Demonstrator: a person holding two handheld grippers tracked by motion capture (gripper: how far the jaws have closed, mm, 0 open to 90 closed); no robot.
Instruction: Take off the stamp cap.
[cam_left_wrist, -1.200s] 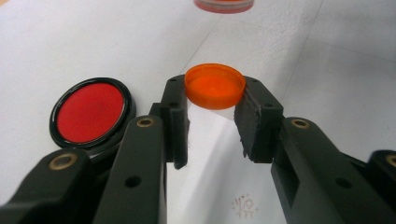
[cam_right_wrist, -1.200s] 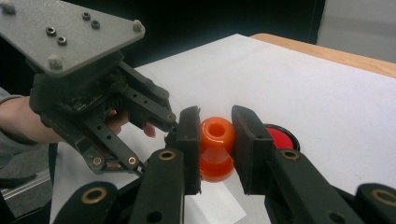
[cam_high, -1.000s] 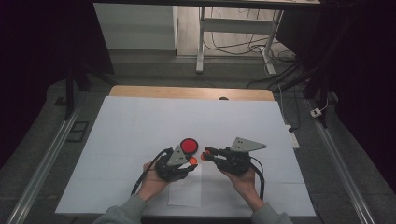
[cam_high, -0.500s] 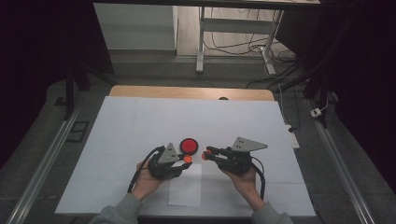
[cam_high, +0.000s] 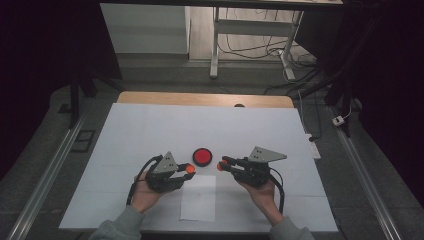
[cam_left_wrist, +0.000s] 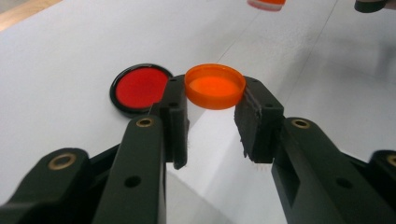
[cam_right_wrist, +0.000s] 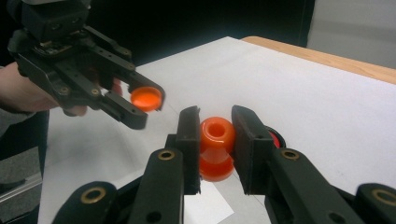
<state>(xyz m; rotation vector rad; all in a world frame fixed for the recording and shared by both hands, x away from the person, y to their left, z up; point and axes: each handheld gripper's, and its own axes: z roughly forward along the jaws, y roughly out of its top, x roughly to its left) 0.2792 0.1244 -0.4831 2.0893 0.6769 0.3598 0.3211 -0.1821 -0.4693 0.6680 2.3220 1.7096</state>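
Orange plastic cap, small and round, is sitting clamped between the left gripper's jaws, open side up, held off the table. Right gripper is clenching a small orange plastic bottle by its neck, mouth showing, jaws tight on both sides.

Landmark: the round red disc with black rim lying flat on the white table cover. Cap is hovering just near-left of the disc, bottle just near-right of it, neither touching it. Both grippers are pointing inward at each other with the disc just beyond the gap between their tips. White paper sheet is lying on the person's side of the disc, between the two hands.

Progress, my read: cap and bottle are apart, each gripped separately, so the two parts are split and in hand. Whether they're heading for joining or for setting down, I can't tell from this alone. If it's capping, alignment is what's left: cap is facing up, bottle mouth is facing roughly toward the left gripper, so one needs turning before they mate. Nothing is being set down yet.
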